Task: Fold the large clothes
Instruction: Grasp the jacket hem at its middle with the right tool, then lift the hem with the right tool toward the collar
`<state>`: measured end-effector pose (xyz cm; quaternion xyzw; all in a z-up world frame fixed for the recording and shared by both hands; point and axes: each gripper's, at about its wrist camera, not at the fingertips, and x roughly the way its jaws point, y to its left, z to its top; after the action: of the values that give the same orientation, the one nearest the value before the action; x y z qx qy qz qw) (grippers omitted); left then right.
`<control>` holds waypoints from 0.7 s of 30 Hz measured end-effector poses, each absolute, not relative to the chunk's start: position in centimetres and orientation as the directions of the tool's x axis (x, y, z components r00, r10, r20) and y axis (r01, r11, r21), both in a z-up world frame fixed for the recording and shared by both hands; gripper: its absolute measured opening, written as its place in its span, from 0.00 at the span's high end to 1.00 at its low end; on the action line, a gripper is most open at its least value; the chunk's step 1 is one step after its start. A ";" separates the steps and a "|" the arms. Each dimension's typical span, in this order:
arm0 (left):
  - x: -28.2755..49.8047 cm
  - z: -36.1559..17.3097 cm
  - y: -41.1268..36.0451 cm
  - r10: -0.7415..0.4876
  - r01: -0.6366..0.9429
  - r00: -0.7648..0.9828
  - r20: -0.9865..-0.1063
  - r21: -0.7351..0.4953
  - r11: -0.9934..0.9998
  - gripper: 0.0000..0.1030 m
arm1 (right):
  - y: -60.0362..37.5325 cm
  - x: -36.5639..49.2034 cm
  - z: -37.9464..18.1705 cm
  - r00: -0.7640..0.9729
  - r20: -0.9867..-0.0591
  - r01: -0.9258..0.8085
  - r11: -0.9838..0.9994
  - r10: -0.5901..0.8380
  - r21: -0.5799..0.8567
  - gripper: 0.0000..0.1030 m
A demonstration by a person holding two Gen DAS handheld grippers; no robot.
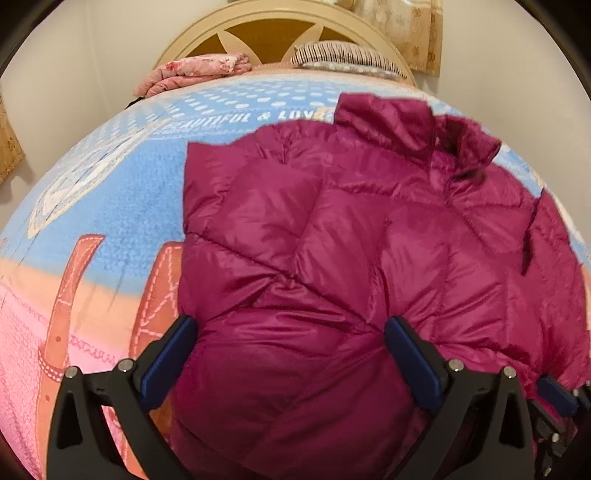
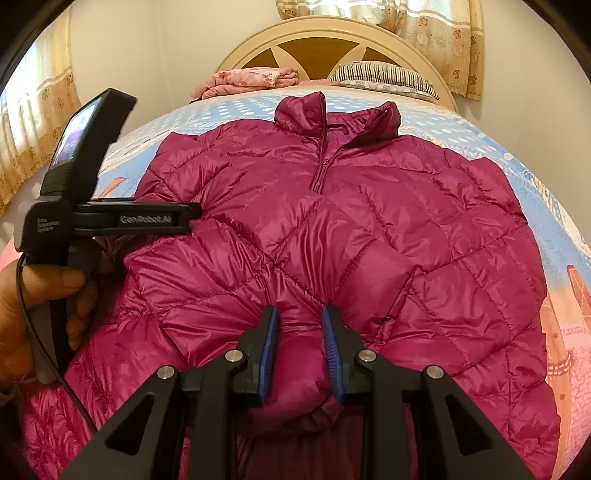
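A magenta quilted puffer jacket [image 1: 351,229] lies front-up on the bed, collar toward the headboard, with its sleeves folded across the body; it also fills the right wrist view [image 2: 332,221]. My left gripper [image 1: 291,328] is wide open just above the jacket's left side and holds nothing. My right gripper [image 2: 299,317] is nearly shut, with a sleeve cuff [image 2: 295,384] squeezed between its blue pads. The left gripper's body [image 2: 110,218] shows at the left of the right wrist view, held by a hand.
The bed has a blue and pink printed cover [image 1: 110,206]. A folded pink floral blanket [image 1: 192,74] and a striped pillow [image 1: 347,57] lie by the cream headboard [image 1: 273,14]. Curtains [image 2: 436,40] hang behind.
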<state>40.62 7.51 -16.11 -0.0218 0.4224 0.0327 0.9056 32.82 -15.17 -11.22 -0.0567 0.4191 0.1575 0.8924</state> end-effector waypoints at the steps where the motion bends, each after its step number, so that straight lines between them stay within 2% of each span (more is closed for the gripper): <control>1: 40.2 -15.5 7.5 0.042 -0.082 0.657 -0.753 -0.016 0.997 0.00 | -15.2 32.8 -11.2 0.599 -0.765 -0.328 0.944 0.235 0.033 0.75; 7: 39.3 -11.7 6.4 0.006 -0.061 0.730 -0.683 -0.056 0.997 0.00 | -15.6 32.8 -11.3 0.597 -0.759 -0.328 0.942 0.260 0.064 0.75; 14: 41.7 -16.2 4.4 0.008 -0.026 0.640 -0.768 -0.011 1.000 0.00 | -16.2 32.9 -11.3 0.593 -0.751 -0.328 0.939 0.291 0.105 0.74; 21: 41.7 -16.8 4.8 -0.027 -0.015 0.630 -0.776 -0.047 0.999 0.00 | -16.3 33.1 -11.2 0.587 -0.751 -0.330 0.936 0.303 0.121 0.74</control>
<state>41.73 4.76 -16.78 -0.0245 0.4298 -0.0033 0.9026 33.07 -16.30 -11.22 -0.0157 0.4184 0.1776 0.8906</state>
